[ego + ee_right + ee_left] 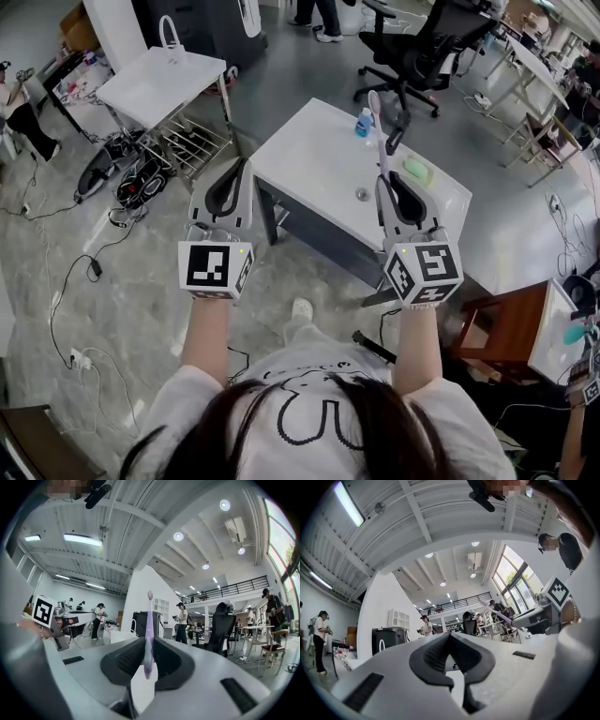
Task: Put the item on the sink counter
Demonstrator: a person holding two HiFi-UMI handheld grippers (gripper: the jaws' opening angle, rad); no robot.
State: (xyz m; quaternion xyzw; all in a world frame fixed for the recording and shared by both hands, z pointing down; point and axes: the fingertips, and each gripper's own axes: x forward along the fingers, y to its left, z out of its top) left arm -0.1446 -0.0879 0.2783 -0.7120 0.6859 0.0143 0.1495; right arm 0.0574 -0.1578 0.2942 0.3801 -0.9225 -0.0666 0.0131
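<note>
A purple toothbrush (148, 629) stands upright between the pads of my right gripper (149, 657), which is shut on its handle. In the head view the toothbrush (378, 131) sticks out past my right gripper (391, 178) over the white sink counter (309, 159). My left gripper (237, 169) is held level with it to the left, jaws shut with nothing between them (449, 638). The left gripper view also catches the toothbrush (497, 613) off to the right. A round drain (361, 194) sits in the counter top.
A blue bottle (364, 122) and a green soap (417, 170) rest on the counter. A white cart (159, 80) stands at the back left and a black office chair (422, 47) behind the counter. Cables (89, 267) lie on the floor. A wooden stand (506, 323) is at the right.
</note>
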